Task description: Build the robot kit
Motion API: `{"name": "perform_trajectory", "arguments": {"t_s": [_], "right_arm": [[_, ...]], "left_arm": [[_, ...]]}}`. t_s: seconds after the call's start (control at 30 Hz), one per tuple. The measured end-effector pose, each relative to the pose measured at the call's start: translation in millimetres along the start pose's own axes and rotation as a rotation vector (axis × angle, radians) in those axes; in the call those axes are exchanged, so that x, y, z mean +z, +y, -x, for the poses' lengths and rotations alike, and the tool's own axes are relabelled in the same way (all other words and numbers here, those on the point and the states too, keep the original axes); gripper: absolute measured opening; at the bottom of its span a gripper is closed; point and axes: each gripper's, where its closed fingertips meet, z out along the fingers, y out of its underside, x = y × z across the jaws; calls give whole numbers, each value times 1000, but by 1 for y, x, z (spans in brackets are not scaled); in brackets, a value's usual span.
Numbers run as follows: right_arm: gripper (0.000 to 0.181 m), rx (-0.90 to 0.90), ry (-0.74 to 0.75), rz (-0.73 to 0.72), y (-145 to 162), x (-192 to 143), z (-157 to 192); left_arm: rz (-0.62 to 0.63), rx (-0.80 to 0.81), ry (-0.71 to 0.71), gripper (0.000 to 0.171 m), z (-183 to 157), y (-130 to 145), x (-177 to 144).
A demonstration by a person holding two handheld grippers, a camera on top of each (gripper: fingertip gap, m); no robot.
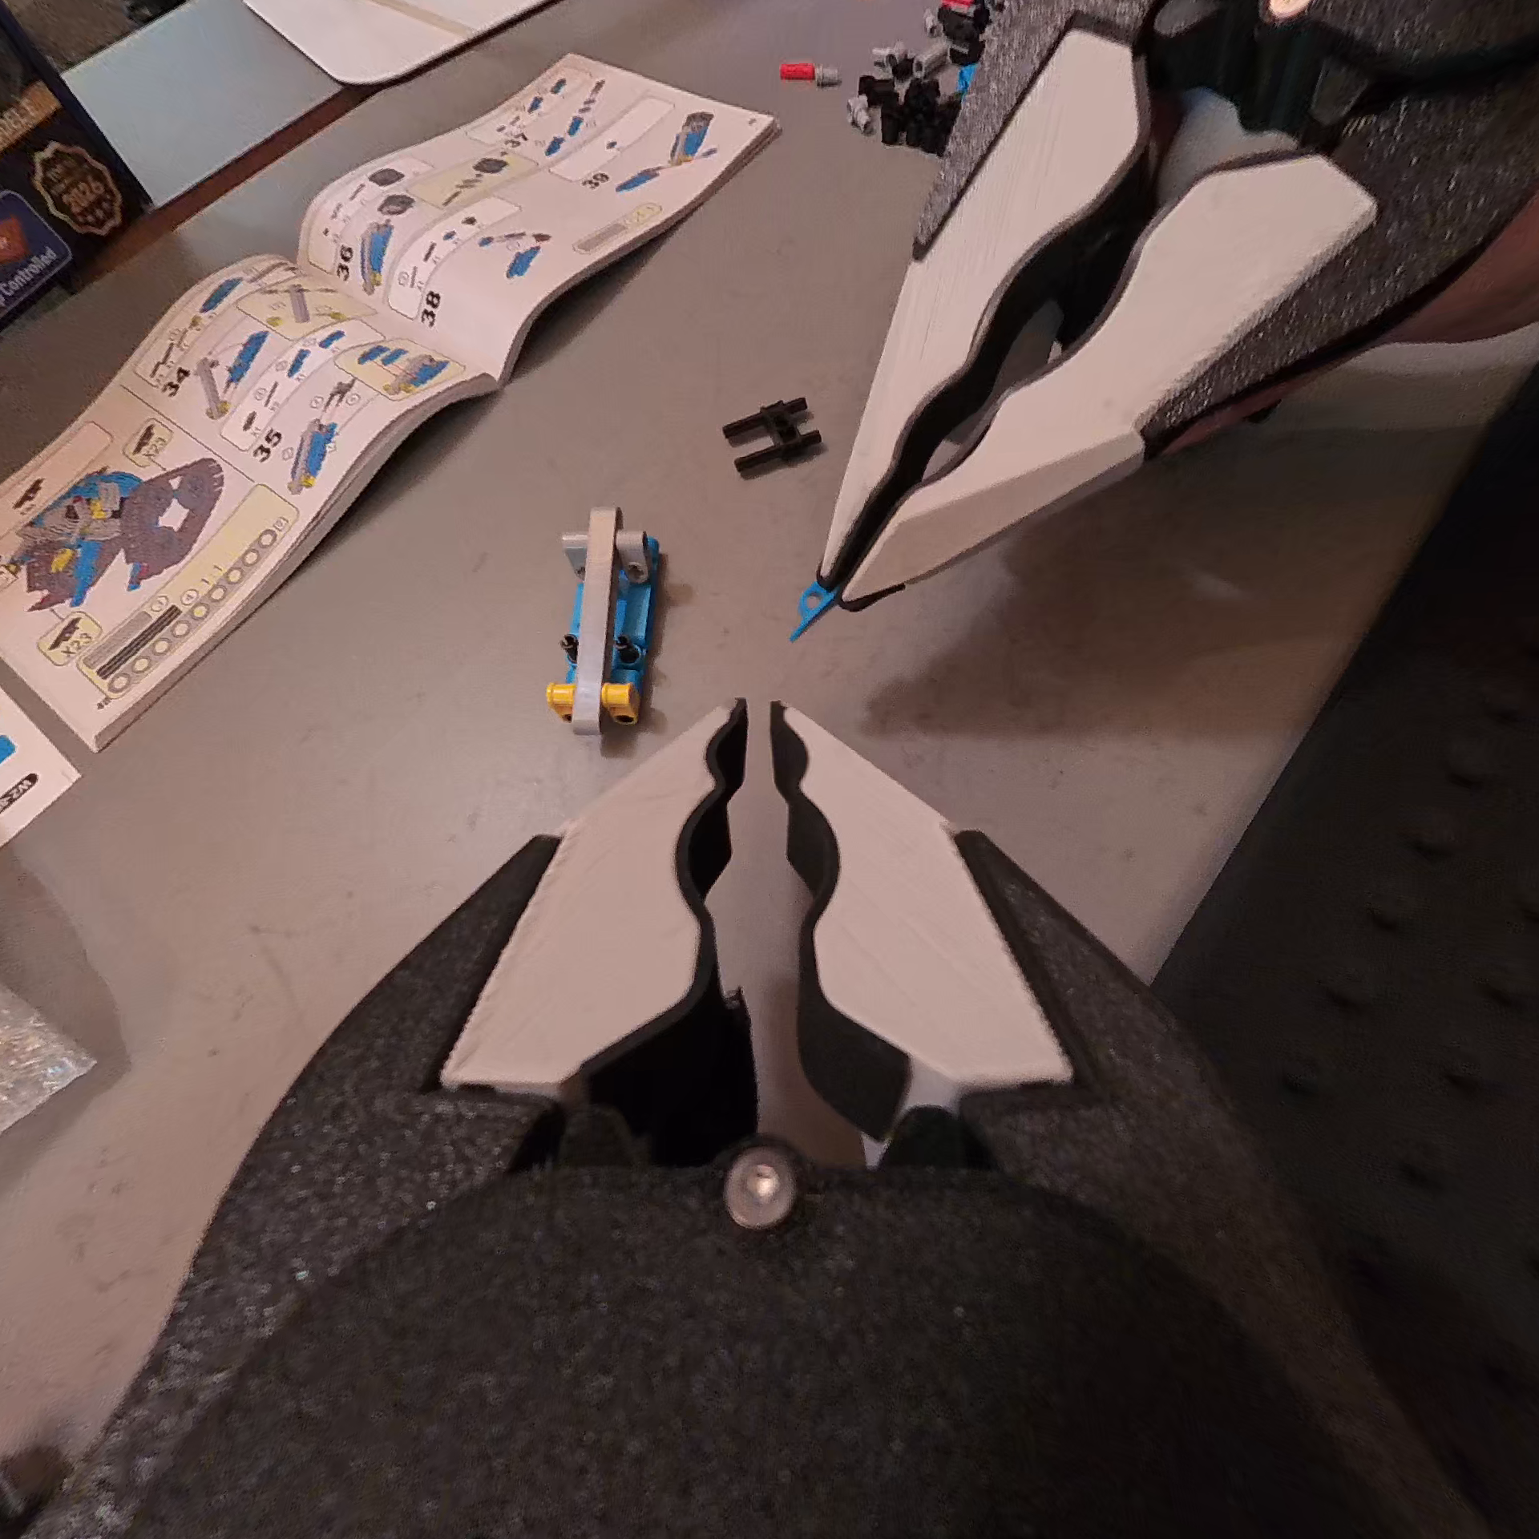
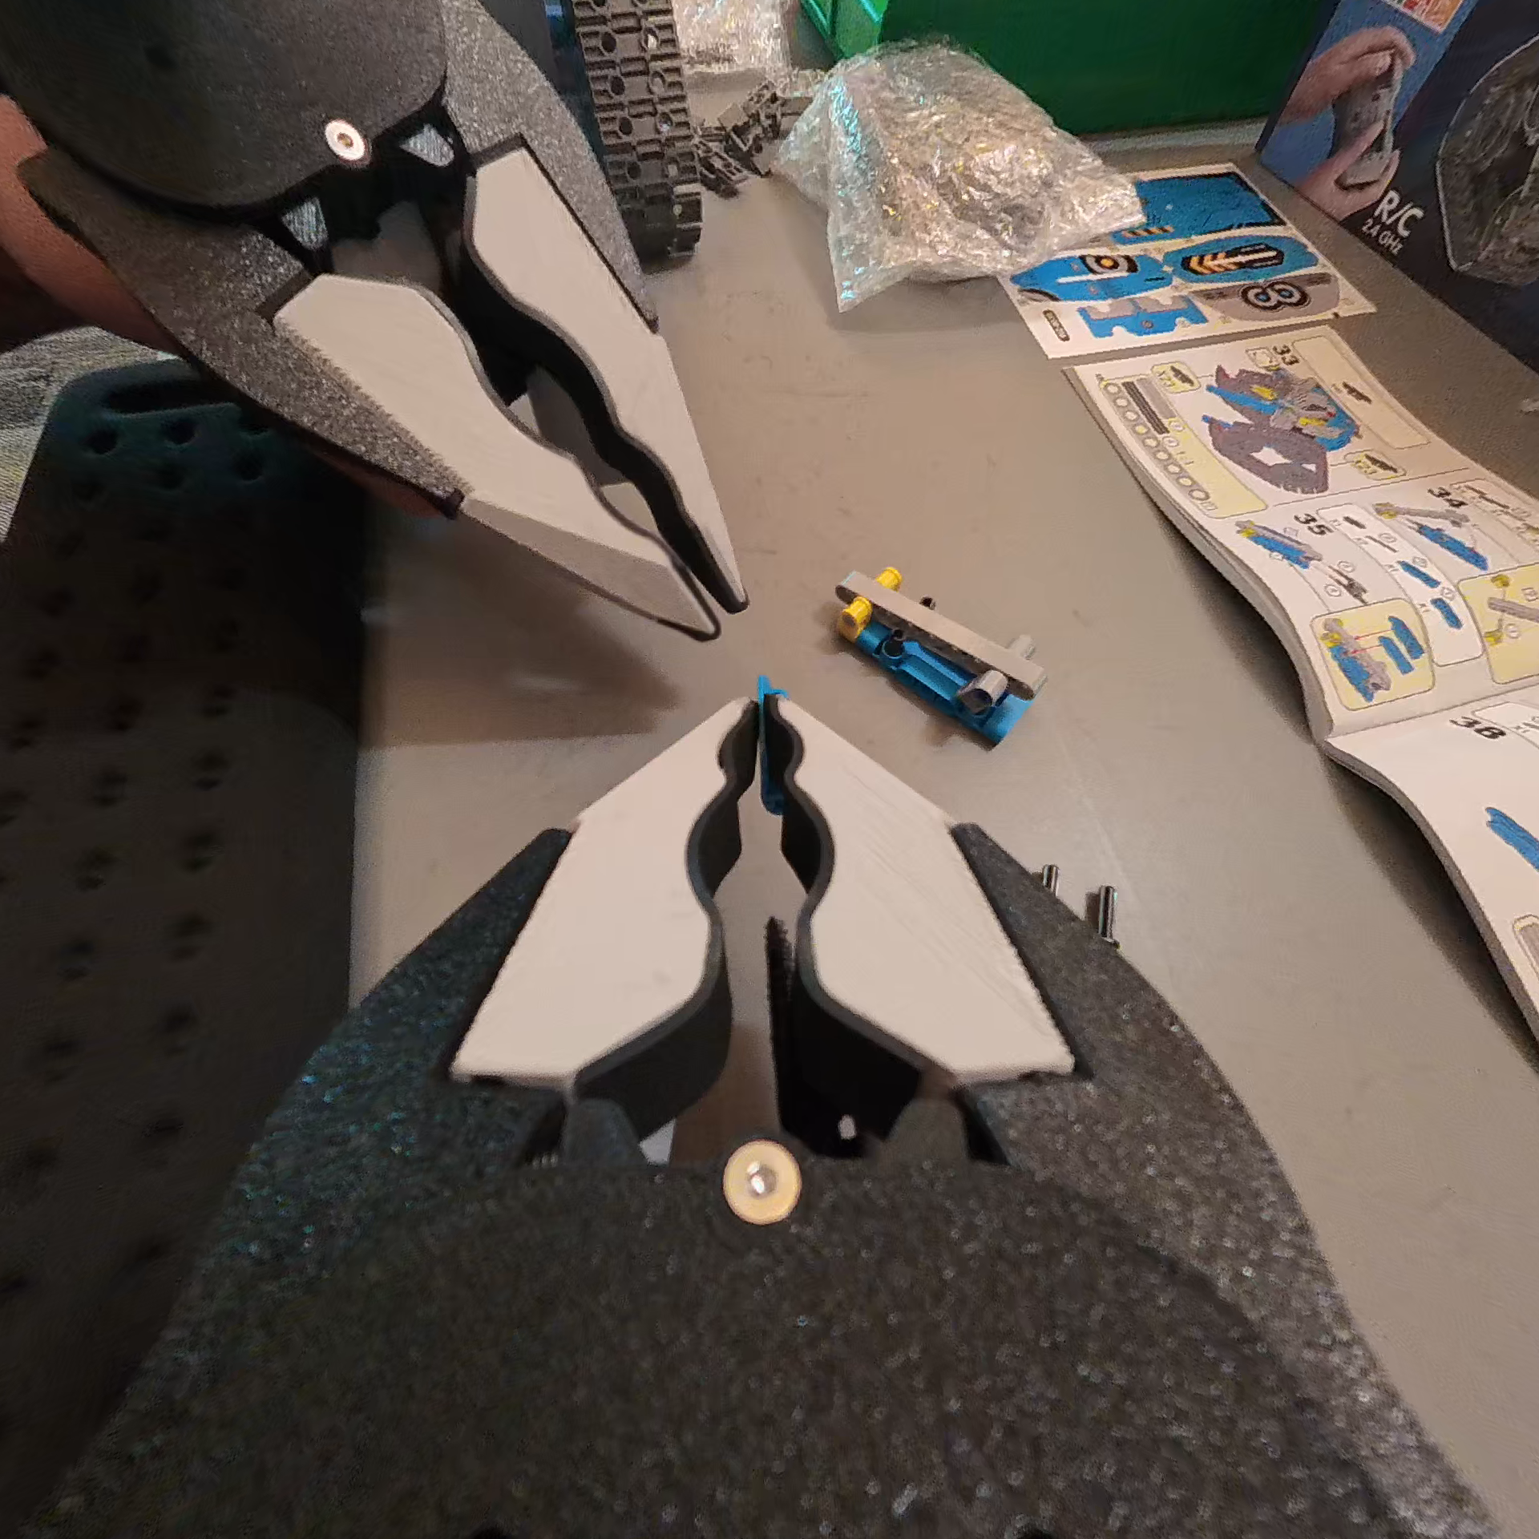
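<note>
Grey and matte, the worktop [image 1: 833,275] runs under both of your tools, scuffed in places, with a dark dimpled mat [image 1: 1374,958] along its edge at 3 o'clock in the left wrist view.

Your left tool [image 1: 758,706] hovers with its jaws narrowed to a thin slit and nothing between them. Just beyond its tips, at 11 o'clock, lies a small brick assembly [image 1: 606,620]: a blue base, a grey beam across it, yellow pins at the near end.

Your right tool [image 2: 762,704] is clamped on a thin blue piece [image 2: 768,749], which pokes out past the tips; in the left wrist view that blue piece [image 1: 812,608] points down toward the worktop, close to it. I cannot tell whether it touches.

At 12 o'clock from the assembly sits a black connector [image 1: 774,435], apart from everything. An open instruction booklet [image 1: 333,350] spreads out at 10 o'clock, and a heap of loose black and grey parts [image 1: 908,92] lies at 1 o'clock.

From the right wrist view you also see a crumpled clear plastic bag [image 2: 941,166], a sticker sheet [image 2: 1166,266] beside it, a dark toothed track [image 2: 645,125], and a printed box [image 2: 1416,108] at 1 o'clock.
</note>
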Motion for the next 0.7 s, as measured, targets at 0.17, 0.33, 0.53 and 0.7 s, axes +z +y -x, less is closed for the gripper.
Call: {"name": "perform_trajectory", "arguments": {"t_s": [0.17,0.33,0.53,0.7], "right_arm": [[1,-13,-3,-4,-1,0,2],[1,-9,-19,-18,-3,-1,5],[1,14,-12,61,11,5,1],[1,35,-6,190,37,12,-3]], "left_arm": [[-16,-8,13,0,-1,-3,-1],[-3,-3,-10,0,2,-1,0],[70,-174,-144,24,40,9,13],[68,-181,-120,27,46,4,26]]}}
